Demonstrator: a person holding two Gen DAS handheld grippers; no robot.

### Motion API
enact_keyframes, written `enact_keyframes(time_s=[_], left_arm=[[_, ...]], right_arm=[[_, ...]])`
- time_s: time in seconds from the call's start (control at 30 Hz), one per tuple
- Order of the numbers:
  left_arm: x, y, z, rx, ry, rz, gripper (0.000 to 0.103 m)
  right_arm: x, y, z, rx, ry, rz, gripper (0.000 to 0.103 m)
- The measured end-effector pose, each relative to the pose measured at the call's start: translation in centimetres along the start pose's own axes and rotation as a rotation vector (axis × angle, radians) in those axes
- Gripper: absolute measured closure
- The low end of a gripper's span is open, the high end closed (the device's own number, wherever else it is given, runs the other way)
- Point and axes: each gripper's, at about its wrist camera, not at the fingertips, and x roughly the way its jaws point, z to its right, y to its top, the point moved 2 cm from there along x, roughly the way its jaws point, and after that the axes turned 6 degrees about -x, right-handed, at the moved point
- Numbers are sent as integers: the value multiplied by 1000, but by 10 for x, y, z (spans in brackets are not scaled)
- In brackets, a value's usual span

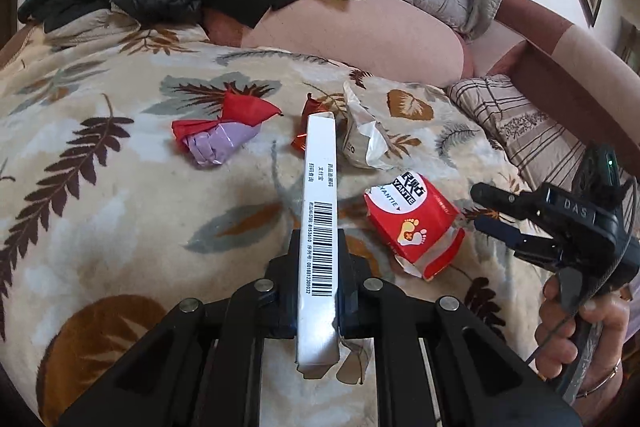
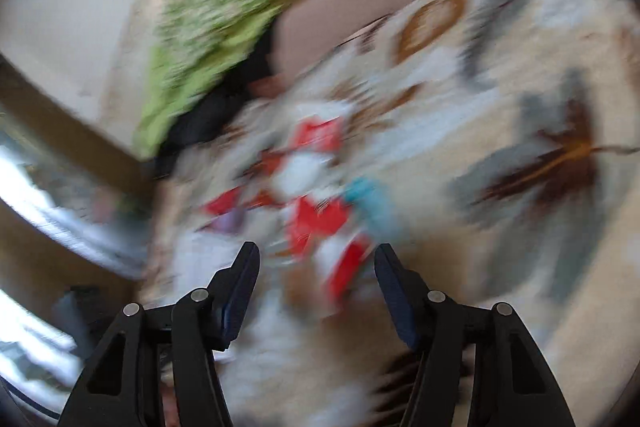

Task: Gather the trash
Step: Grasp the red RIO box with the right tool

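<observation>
The white carton [image 1: 318,227], a flat narrow box with a barcode along its edge, is pinched edge-up in the left hand-held gripper [image 1: 318,291], its jaws pressed together on the two broad faces near the box's rear end, so most of its length sticks out ahead of the fingers. It looks light and fairly stiff, probably empty card that would crush under a hard squeeze; held so far back it may lever or swing, and a grip nearer the middle would sit steadier.

Just right of the carton's front half lies a red packet [image 1: 414,223] with a torn white lining, soft and crinkly, best nipped across its raised upper edge. Ahead of the carton's tip are a crumpled white wrapper [image 1: 362,139] and a small red foil scrap [image 1: 308,125] partly hidden behind the box; further left is a red and lilac wad [image 1: 218,135]. All rest on the leaf-patterned blanket [image 1: 120,195] of a bed.

The right hand-held gripper [image 1: 486,211], held in a hand [image 1: 580,331], hovers just right of the red packet with its jaws spread and nothing between them. Its own view is badly smeared; only red and white blurs show ahead of its fingers.
</observation>
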Motion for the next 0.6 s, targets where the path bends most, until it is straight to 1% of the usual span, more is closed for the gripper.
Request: enact_keyframes(time_s=[0.07,0.13,0.2,0.27,0.3,0.37,0.47,0.53,0.6], left_arm=[[-1,1,-3,-10,-8,2,91],[-2,2,-5,-23,-13,9,91],[-5,4,-8,-33,-16,22,91],[-8,5,-11,-40,-12,37,91],[-11,6,-14,-47,-11,47,91],[-15,8,-18,-64,-7,64,91],[-17,12,-25,-86,6,78,91],[-17,13,-28,-98,6,77,91],[-17,13,-28,-96,8,77,91]], right_arm=[[2,2,10,26,-50,9,38],[2,3,15,57,-59,24,38],[1,6,10,39,-87,49,38],[1,9,-2,-41,-133,63,38],[6,9,-9,-83,-165,61,36],[16,7,-17,-129,-196,53,34],[34,3,-33,-225,-231,7,33],[46,-3,-47,-311,-235,-30,28],[54,-12,-59,-396,-249,-66,27]])
